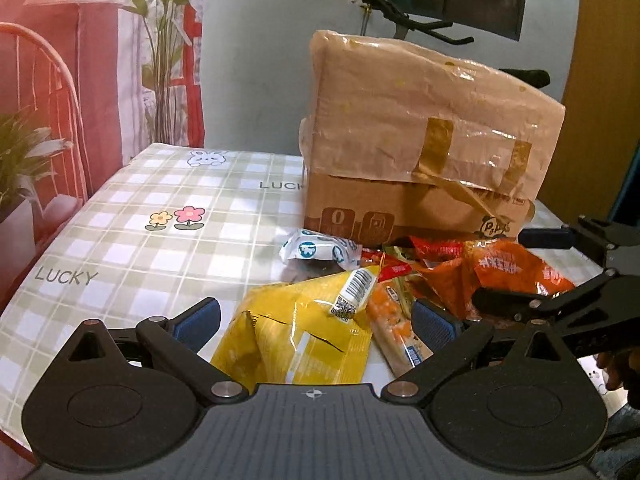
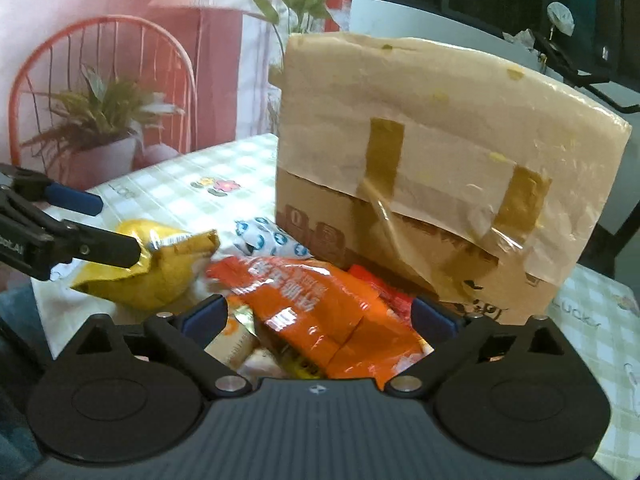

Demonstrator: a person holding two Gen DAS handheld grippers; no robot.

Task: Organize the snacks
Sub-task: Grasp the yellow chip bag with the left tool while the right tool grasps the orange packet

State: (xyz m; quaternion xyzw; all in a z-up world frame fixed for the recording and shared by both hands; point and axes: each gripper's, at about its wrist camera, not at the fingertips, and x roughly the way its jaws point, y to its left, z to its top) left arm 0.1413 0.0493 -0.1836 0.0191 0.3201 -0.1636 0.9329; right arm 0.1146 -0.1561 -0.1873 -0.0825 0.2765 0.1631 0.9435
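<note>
Left wrist view: left claw (image 1: 316, 324) spread wide over the yellow bag (image 1: 296, 340), pads clear of it, nothing gripped. Snack pile lying on the checked desk (image 1: 120, 240) just before the taped cardboard box (image 1: 420, 152).

Right wrist view: right claw (image 2: 316, 316) gaping wide around the orange packet (image 2: 320, 300), not clamped. Step in hand, by the look of it: picking from the pile. Next: closing on one packet only. Behind, a printed backdrop (image 2: 120, 40) with chair and plants.
</note>
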